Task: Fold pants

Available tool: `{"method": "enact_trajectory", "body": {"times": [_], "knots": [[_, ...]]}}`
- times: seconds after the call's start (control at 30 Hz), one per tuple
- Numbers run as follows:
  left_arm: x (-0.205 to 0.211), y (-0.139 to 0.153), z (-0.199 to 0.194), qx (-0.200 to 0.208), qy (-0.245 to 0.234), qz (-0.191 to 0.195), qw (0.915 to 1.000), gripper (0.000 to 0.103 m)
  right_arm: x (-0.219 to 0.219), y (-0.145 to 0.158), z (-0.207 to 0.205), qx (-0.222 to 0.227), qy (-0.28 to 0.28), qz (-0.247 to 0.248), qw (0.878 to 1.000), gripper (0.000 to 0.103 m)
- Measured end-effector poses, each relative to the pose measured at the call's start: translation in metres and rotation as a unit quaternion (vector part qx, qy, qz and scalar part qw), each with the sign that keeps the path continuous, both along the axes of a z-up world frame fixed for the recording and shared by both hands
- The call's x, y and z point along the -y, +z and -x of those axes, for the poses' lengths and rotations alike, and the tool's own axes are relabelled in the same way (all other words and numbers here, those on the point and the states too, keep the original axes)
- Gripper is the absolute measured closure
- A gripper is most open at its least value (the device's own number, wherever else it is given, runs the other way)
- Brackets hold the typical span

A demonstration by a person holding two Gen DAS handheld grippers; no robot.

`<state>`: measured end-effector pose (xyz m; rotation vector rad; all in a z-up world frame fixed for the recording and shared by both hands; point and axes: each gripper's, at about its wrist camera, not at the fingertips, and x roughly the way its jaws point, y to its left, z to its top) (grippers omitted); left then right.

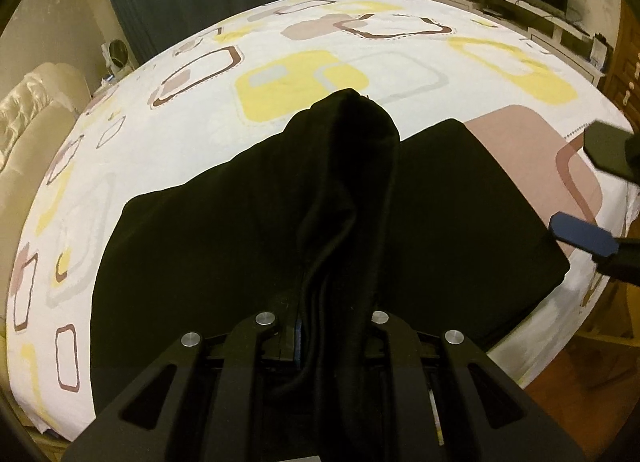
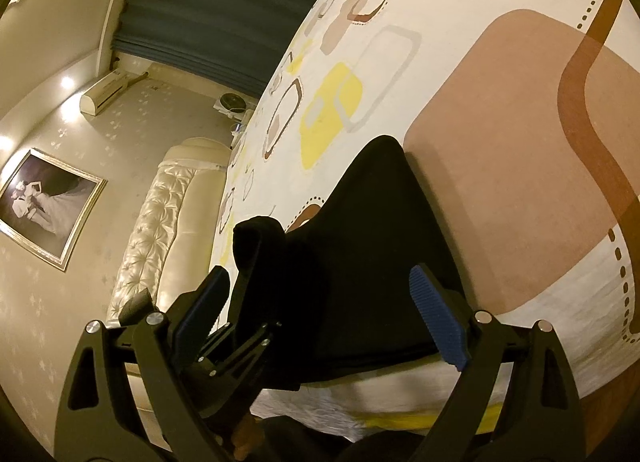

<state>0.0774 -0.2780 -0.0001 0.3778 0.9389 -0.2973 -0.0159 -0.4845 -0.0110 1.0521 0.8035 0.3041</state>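
Left tongs (image 1: 336, 326) (tilted down) pinch pants (image 1: 240, 242).

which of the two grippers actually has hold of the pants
The left gripper: its jaws are shut on a bunched ridge of the black pants. The right gripper stands wide open, its blue pads apart, pinching nothing.

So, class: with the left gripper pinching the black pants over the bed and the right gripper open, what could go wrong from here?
1. The left gripper pinches only a bunched ridge of the pants, so the layers may slip or crease.
2. The right gripper is open and holds nothing, so the near edge by the bed's side could drag off.
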Motion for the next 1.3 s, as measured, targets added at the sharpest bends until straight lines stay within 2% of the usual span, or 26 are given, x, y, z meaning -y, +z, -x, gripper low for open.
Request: {"method": "enact_trajectory", "body": {"times": [0.23, 0.3, 0.37, 0.5, 0.53, 0.6, 0.7, 0.77, 0.9, 1.07, 1.2, 1.3], "knots": [[0.001, 0.001, 0.002, 0.004, -0.003, 0.001, 1.0000, 0.085, 0.002, -0.001, 0.002, -0.001, -0.006, -0.001, 1.000, 0.011], [0.000, 0.001, 0.004, 0.006, -0.005, 0.007, 0.9999, 0.078, 0.003, -0.001, 0.002, -0.002, -0.008, -0.001, 1.000, 0.011], [0.001, 0.002, 0.007, 0.002, -0.017, 0.018, 0.9997, 0.060, 0.004, -0.002, 0.004, -0.002, -0.010, -0.003, 1.000, 0.011], [0.001, 0.011, 0.019, 0.018, -0.034, 0.039, 0.9985, 0.051, 0.005, -0.001, 0.004, -0.003, -0.014, -0.005, 1.000, 0.011], [0.000, 0.013, 0.021, 0.020, -0.035, 0.043, 0.9982, 0.042, 0.005, 0.000, 0.004, -0.002, -0.014, -0.003, 1.000, 0.011], [-0.013, 0.027, 0.028, 0.021, -0.036, 0.084, 0.9956, 0.035, 0.005, 0.003, 0.005, 0.001, -0.015, -0.003, 1.000, 0.012], [-0.040, 0.044, 0.030, 0.013, -0.019, 0.137, 0.9902, 0.032, 0.002, 0.009, 0.004, 0.008, -0.012, -0.003, 1.000, 0.012], [-0.079, 0.057, 0.028, 0.000, 0.003, 0.194, 0.9811, 0.029, -0.002, 0.014, 0.003, 0.014, -0.006, -0.002, 1.000, 0.012], [-0.150, 0.056, 0.017, -0.031, 0.049, 0.249, 0.9668, 0.026, -0.015, 0.022, -0.001, 0.019, 0.016, 0.010, 1.000, 0.012], [-0.214, 0.032, 0.011, -0.044, 0.101, 0.260, 0.9594, 0.026, -0.044, 0.013, -0.016, -0.005, 0.060, 0.035, 0.998, 0.012], [-0.237, 0.014, 0.009, -0.055, 0.118, 0.252, 0.9588, 0.026, -0.059, 0.004, -0.030, -0.023, 0.073, 0.048, 0.996, 0.012], [-0.242, 0.012, 0.008, -0.059, 0.123, 0.264, 0.9549, 0.026, -0.067, -0.001, -0.039, -0.037, 0.071, 0.074, 0.994, 0.012]]}}
